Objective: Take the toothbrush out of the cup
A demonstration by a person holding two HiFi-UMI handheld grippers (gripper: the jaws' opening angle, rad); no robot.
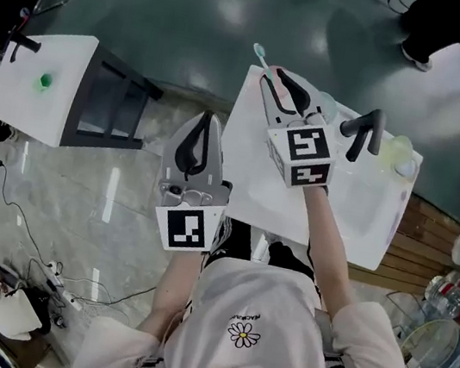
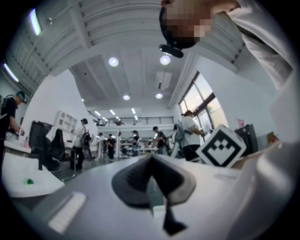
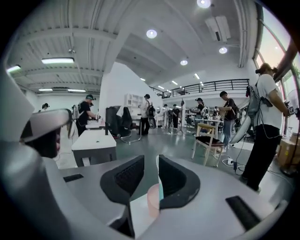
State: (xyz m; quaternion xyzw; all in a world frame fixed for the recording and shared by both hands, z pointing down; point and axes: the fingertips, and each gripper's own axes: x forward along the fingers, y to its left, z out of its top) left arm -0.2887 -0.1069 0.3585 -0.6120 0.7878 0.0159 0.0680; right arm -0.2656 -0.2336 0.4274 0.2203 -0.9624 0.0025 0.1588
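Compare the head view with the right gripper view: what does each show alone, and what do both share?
Head view only: the cup and the wearer's daisy-print shirt. Right gripper view only: the wooden chair and a standing person in the hall. Both: the right gripper, jaws apart, with the toothbrush lying between them.

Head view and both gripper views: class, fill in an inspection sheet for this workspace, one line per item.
Surface: white counter, with a black tap on it.
Job's things: toothbrush out of the pale cup, between the jaws of the right gripper.
Clutter: small green thing on the side table.
Grippers: right gripper jaws apart, toothbrush against one pad; left gripper shut, empty.
Cables: cable across the floor, lower left.
Surroundings: open hall, people standing around.
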